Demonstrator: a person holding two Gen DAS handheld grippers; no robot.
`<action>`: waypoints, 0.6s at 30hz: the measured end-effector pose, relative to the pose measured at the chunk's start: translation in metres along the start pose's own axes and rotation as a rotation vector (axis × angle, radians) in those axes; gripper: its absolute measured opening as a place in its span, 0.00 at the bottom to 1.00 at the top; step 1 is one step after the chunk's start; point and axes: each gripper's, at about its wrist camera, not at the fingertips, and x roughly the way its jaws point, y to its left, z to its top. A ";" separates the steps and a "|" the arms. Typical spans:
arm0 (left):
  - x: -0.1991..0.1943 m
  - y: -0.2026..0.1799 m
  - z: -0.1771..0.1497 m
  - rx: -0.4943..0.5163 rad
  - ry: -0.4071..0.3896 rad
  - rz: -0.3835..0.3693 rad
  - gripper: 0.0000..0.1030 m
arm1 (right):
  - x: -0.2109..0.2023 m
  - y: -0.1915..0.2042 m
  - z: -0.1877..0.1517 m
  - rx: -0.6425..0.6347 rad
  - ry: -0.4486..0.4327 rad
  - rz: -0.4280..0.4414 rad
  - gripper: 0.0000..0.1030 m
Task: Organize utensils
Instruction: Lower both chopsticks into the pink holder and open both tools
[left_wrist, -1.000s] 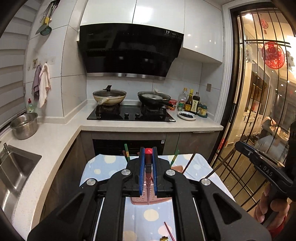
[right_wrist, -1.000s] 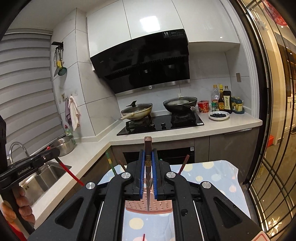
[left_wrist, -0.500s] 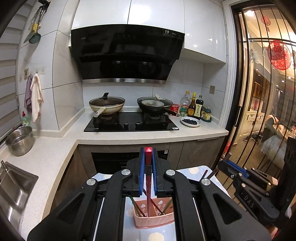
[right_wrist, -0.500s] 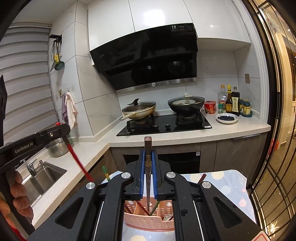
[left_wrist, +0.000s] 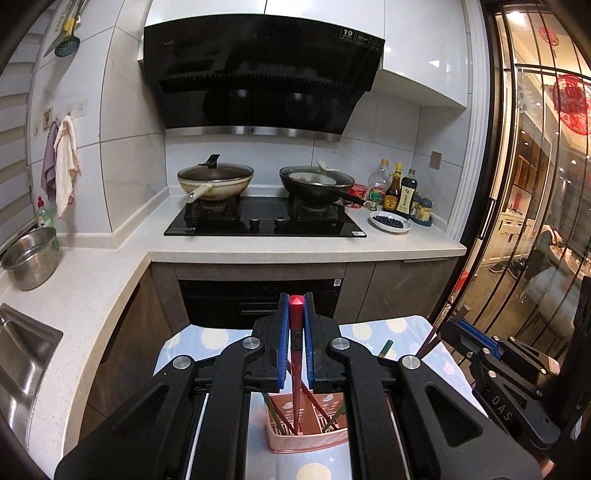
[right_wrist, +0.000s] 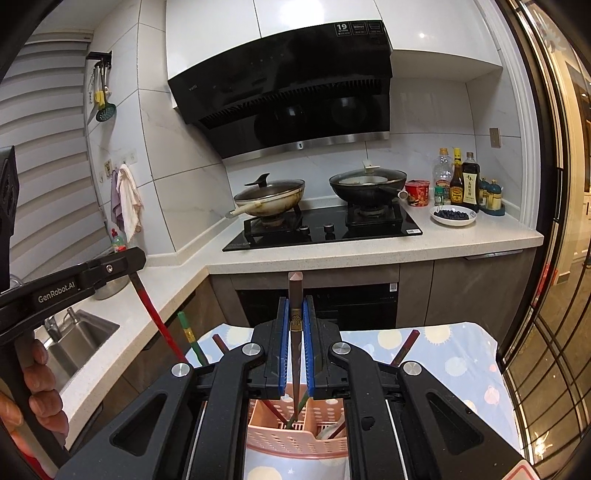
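Note:
My left gripper (left_wrist: 295, 321) is shut on a red chopstick (left_wrist: 295, 365) that hangs upright, its lower tip inside the pink perforated utensil basket (left_wrist: 306, 441). My right gripper (right_wrist: 295, 325) is shut on a brown chopstick (right_wrist: 296, 314), also upright, with its tip down in the same basket (right_wrist: 273, 439). Several red and green chopsticks stand tilted in the basket. The left gripper also shows at the left of the right wrist view (right_wrist: 136, 271), the right gripper at the right of the left wrist view (left_wrist: 454, 328).
The basket stands on a small table with a blue dotted cloth (right_wrist: 458, 365). Behind it run the kitchen counter (left_wrist: 258, 247), a hob with two woks (left_wrist: 266, 218), sauce bottles (left_wrist: 400, 192) and a sink (left_wrist: 22, 354) at left. A glass door (left_wrist: 535, 221) is at right.
Both grippers have moved back and down with their chopsticks; the chopstick tips have gone from above the basket into it. The kitchen backdrop has shifted accordingly.

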 end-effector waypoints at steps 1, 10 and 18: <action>0.003 0.001 -0.002 -0.003 0.008 0.003 0.07 | 0.002 -0.001 -0.002 -0.001 0.006 -0.002 0.07; 0.013 0.006 -0.011 -0.019 0.037 0.003 0.07 | 0.010 -0.001 -0.009 -0.013 0.028 -0.016 0.07; 0.016 0.012 -0.017 -0.044 0.053 0.038 0.33 | 0.005 0.002 -0.013 -0.020 0.017 -0.029 0.28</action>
